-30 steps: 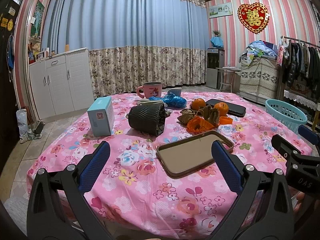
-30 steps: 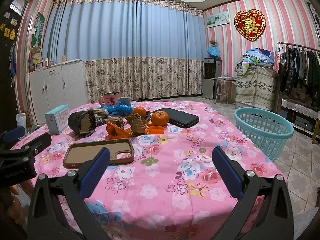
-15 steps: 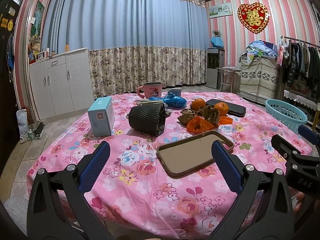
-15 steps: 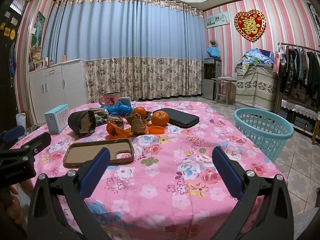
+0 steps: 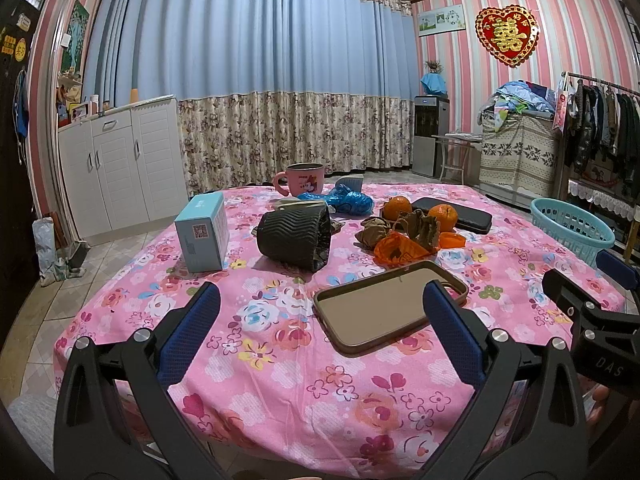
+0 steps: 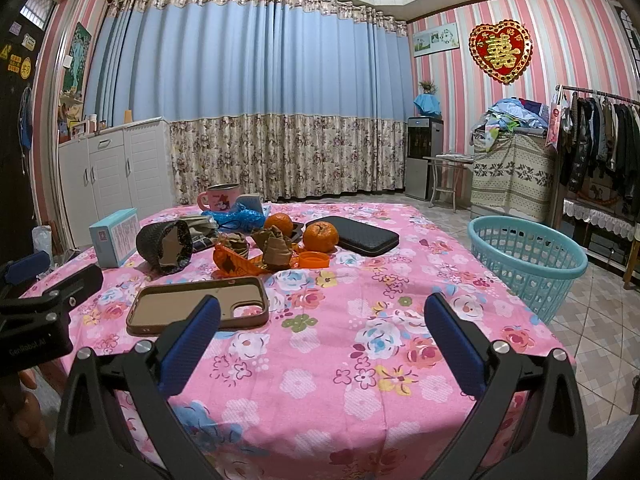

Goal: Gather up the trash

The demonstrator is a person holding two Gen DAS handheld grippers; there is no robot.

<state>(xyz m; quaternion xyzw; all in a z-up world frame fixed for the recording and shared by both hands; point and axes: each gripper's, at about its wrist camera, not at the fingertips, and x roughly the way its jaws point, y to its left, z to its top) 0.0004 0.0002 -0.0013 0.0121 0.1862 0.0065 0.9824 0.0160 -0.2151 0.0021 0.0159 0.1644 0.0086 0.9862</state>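
On the pink floral tablecloth (image 5: 280, 360) lies a small black ribbed bin (image 5: 294, 237) (image 6: 164, 245) on its side, mouth toward the right. Beside it sit crumpled brown paper (image 5: 418, 226) (image 6: 276, 249), an orange wrapper (image 5: 396, 249) (image 6: 234, 261), an orange cap (image 6: 314, 259) and a blue plastic bag (image 5: 346, 200) (image 6: 236, 216). My left gripper (image 5: 320, 320) hovers open at the table's near edge, in front of the bin. My right gripper (image 6: 320, 324) is open too, further right, nothing between its fingers.
A brown phone case (image 5: 390, 306) (image 6: 200, 304) lies near the front. Two oranges (image 6: 320, 236), a black wallet (image 6: 354, 234), a teal box (image 5: 204, 232), a pink mug (image 5: 304, 185). A teal laundry basket (image 6: 528, 256) stands on the floor at right.
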